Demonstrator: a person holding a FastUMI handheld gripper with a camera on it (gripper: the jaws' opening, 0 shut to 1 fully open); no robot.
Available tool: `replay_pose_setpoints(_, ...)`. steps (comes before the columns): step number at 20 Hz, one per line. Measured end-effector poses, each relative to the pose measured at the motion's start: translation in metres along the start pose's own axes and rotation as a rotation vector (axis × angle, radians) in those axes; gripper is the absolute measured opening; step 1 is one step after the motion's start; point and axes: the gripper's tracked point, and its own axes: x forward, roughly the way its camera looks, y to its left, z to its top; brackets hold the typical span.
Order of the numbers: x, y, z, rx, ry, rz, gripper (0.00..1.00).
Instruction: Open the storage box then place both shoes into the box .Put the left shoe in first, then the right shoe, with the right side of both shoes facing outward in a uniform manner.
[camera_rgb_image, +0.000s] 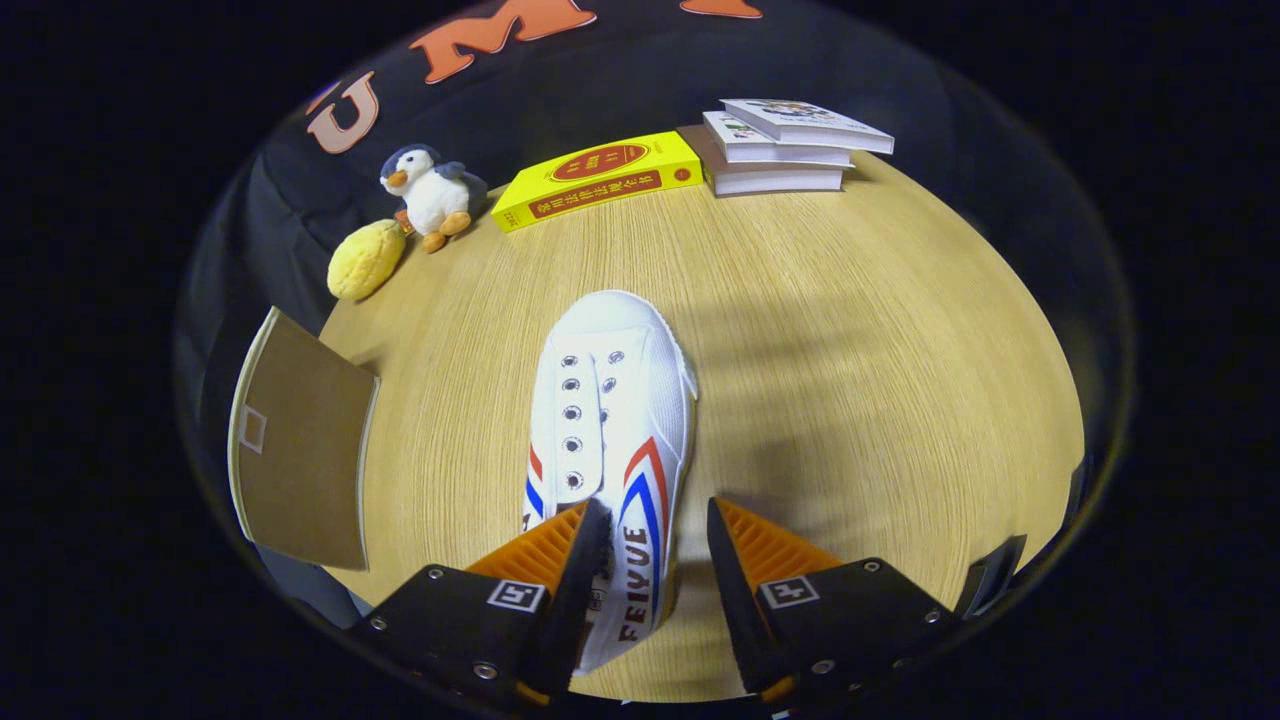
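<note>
Your shoe (610, 420) lies on the wooden table (850, 380), toe pointing away from you and heel down between the fingers. It is white canvas, unlaced, with empty eyelets down the tongue. Red and blue stripes run along both sides, and the side facing right carries the word "FEIYUE" in dark capitals, reading along the heel end.

Your gripper (660, 520) hangs low over the heel with its fingers spread apart, wider than the part of the shoe that sits in the gap. The left finger (560, 545) overlaps the heel's left side; you cannot tell from here whether it presses on the canvas or only hovers above it. The right finger (760, 545) stands clear of the shoe, with bare table showing between them. So the shoe is straddled, not clamped.

To the left of the shoe, at the table's edge, lies a brown cardboard panel (300, 450) with a pale rim and a small pale square on it; it looks like the box or its lid, but you cannot tell which.

Beyond the shoe, along the far edge, sit a yellow plush lump (366, 260), a toy penguin (430, 195) just beside it, a yellow book (600, 178) with a red label whose writing is too small to read, and a stack of three books (780, 145).
</note>
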Motion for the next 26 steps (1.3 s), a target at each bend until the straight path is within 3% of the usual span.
replay_pose_setpoints(6,0.004,0.006,0.0,0.108,0.003,0.142,0.38)
replay_pose_setpoints(7,0.006,0.008,-0.002,0.129,0.003,0.152,0.36)
replay_pose_setpoints(12,0.004,0.007,0.001,0.184,-0.003,0.168,0.06)
replay_pose_setpoints(15,-0.004,0.008,0.007,0.164,-0.044,0.138,0.05)
replay_pose_setpoints(19,-0.025,0.032,0.027,0.21,-0.076,0.218,0.02)
replay_pose_setpoints(26,-0.071,0.069,0.069,0.197,-0.14,0.235,0.02)
